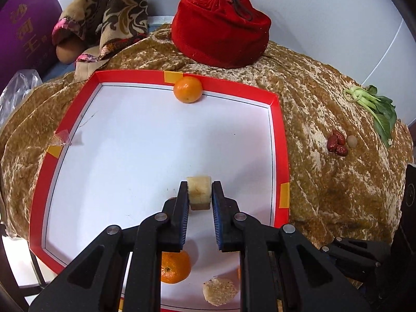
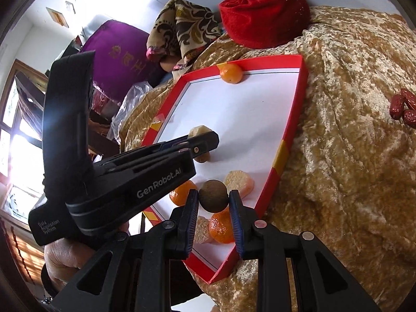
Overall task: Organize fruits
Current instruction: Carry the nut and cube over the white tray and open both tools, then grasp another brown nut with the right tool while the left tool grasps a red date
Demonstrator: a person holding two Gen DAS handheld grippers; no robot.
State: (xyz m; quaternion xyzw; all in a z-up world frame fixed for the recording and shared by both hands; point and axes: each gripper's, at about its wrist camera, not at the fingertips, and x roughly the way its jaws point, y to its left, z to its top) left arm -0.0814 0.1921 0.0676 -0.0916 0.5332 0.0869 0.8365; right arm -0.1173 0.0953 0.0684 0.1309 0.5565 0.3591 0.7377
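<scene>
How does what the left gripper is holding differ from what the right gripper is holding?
The left gripper pinches a pale yellowish cut chunk with flat faces; the right gripper pinches a round dull-brown ball-shaped fruit. The chunk looks peeled, the ball whole. Both are gripped over the red-rimmed white tray.

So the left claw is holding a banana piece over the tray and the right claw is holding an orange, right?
Not quite. The right claw holds a small round brown fruit, not an orange; the right wrist view shows it. The left claw does hold the banana piece over the tray.

The tray [image 1: 279, 140] middle lies open; an orange [image 1: 187, 89] blocks its far wall, fruit [image 1: 174, 267] crowds the near edge.
</scene>
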